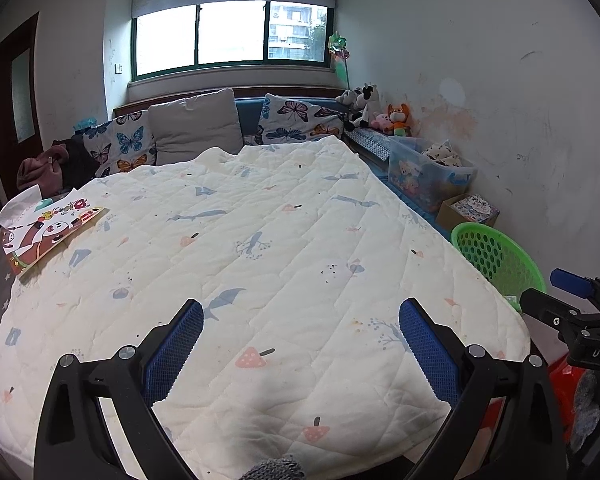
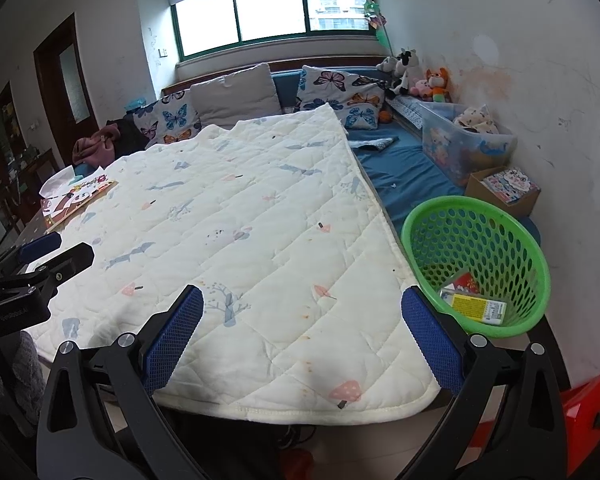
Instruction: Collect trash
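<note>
both sets of jaws spread wide, nothing between them: left gripper (image 1: 300, 344) hanging over the near end of the quilted bed cover (image 1: 260, 240), right gripper (image 2: 302, 340) over its near corner, close to the green perforated basket (image 2: 516, 320) at 3 o'clock. already in the basket: a yellow-labelled flat carton (image 2: 476, 307) and a red packet (image 2: 466, 282) beside it, lying on the bottom. remaining candidates, judging by looks, far off at 10 o'clock on the cover's edge: a colourful printed cartoon sheet or book (image 1: 48, 236), with crumpled white paper (image 1: 18, 206) just behind and touching it. whether these count as trash, hard to say. likely light, thin and floppy; the paper soft and crushable, the printed piece flat and liable to slide on the quilt. best taken by an overhanging edge or a raised corner, pinched firmly rather than pressed down into the soft bedding. nothing else loose visible on the cover.
</note>
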Available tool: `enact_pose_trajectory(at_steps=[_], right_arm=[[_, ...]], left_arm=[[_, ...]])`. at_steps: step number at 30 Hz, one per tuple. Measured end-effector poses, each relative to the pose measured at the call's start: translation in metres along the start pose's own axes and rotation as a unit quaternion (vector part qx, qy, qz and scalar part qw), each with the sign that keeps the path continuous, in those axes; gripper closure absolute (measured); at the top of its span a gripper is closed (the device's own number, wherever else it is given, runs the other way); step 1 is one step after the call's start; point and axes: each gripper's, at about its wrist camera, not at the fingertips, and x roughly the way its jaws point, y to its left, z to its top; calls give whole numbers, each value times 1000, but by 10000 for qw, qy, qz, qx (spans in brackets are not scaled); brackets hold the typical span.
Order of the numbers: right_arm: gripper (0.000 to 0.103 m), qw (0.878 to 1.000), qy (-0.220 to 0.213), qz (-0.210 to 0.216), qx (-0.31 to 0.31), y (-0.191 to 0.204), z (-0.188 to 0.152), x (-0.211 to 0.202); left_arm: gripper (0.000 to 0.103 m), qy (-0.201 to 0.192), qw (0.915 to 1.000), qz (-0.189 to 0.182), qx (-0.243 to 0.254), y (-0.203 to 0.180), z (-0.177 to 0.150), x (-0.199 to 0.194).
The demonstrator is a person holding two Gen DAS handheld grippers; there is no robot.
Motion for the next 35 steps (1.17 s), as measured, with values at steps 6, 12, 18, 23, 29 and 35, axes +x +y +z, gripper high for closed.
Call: enact_pose_trajectory(at_steps=[6,12,18,23,29,35], right_arm=[[4,10000,4,-5,-3,1,0,0],[4,10000,25,30,-5,3,0,1],[4,10000,30,43,5,4,1,2],[4,10000,41,70,-2,3,0,2],[4,10000,41,74,13,3,0,3],[4,10000,45,84,18,3,0,4]], left_arm=[[8,10,10000,6,6,-1,-1,0],[8,8,10000,1,5,-1,-1,0],[8,8,10000,22,-48,0,-2,0],[8,-15,10000,44,-70,2,-2,0],[8,-2,10000,38,-77,2,-1,0],[8,10,9999,62,-116,3,-1,0]])
